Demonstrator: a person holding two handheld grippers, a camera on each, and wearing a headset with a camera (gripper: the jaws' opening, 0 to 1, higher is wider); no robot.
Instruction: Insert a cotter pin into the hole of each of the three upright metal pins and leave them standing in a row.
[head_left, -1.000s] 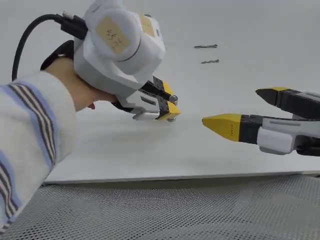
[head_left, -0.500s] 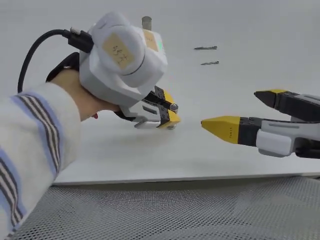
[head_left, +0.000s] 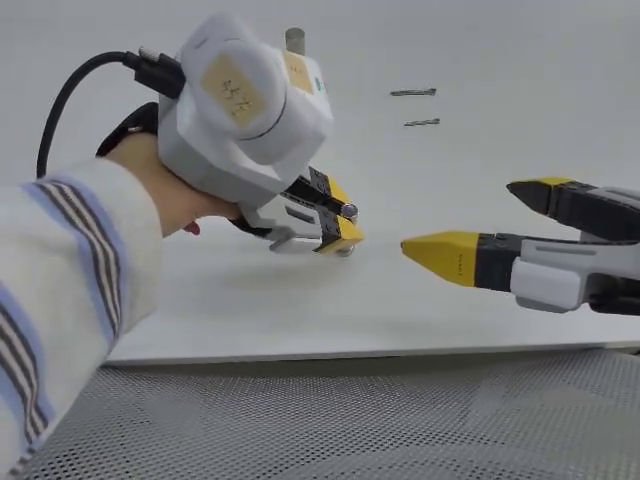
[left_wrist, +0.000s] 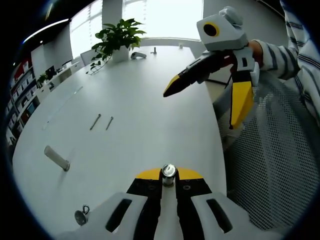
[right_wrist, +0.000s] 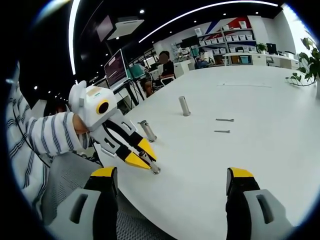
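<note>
The left gripper (head_left: 343, 228) hides most of the far metal pin (head_left: 294, 40).

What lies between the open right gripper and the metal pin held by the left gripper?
Only bare white tabletop separates the right gripper from the short silver metal pin shut in the left gripper; the head view shows it.

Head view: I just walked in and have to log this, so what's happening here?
A person works two handheld grippers over a white table. The left gripper is shut on a metal pin, roughly upright, low over it. The right gripper is open, holding nothing. Two cotter pins lie loose farther back, not yet inserted.
</note>
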